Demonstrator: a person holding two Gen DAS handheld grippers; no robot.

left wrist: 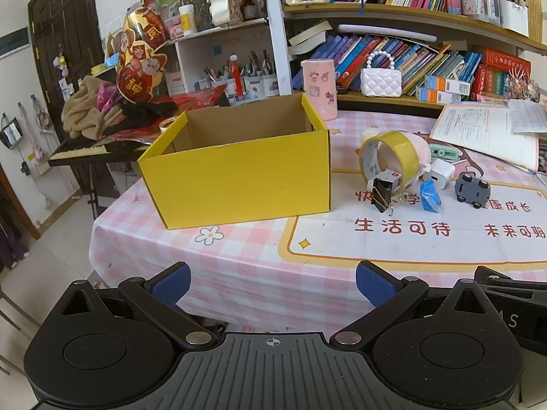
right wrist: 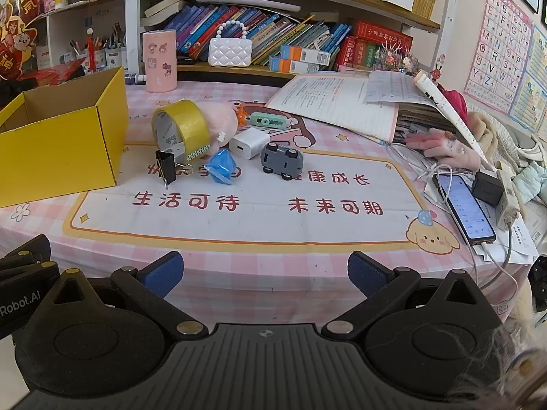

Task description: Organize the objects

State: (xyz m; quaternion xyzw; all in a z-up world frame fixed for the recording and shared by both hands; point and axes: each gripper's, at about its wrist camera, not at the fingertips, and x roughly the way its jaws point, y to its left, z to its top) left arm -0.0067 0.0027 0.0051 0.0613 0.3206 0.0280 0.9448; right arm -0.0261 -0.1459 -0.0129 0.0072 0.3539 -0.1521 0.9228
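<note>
both grippers, left (left wrist: 273,283) and right (right wrist: 265,273), jaws fully spread and empty, short of the desk (right wrist: 239,249); clutter beside the yellow box (left wrist: 239,171). risk: tape roll (right wrist: 181,130) rolling, binder clip (right wrist: 166,167) tipping when nudged.

The surface (left wrist: 239,273) wears a pink checked cloth with a cream printed panel. Behind it wooden bookshelves (right wrist: 290,10) are packed with colourful books. A white shelf unit (left wrist: 218,54) stands left of them, beside a dark wooden door (left wrist: 61,34). The floor (left wrist: 44,259) is pale tile. An alphabet poster (right wrist: 499,48) hangs on the right wall.
</note>
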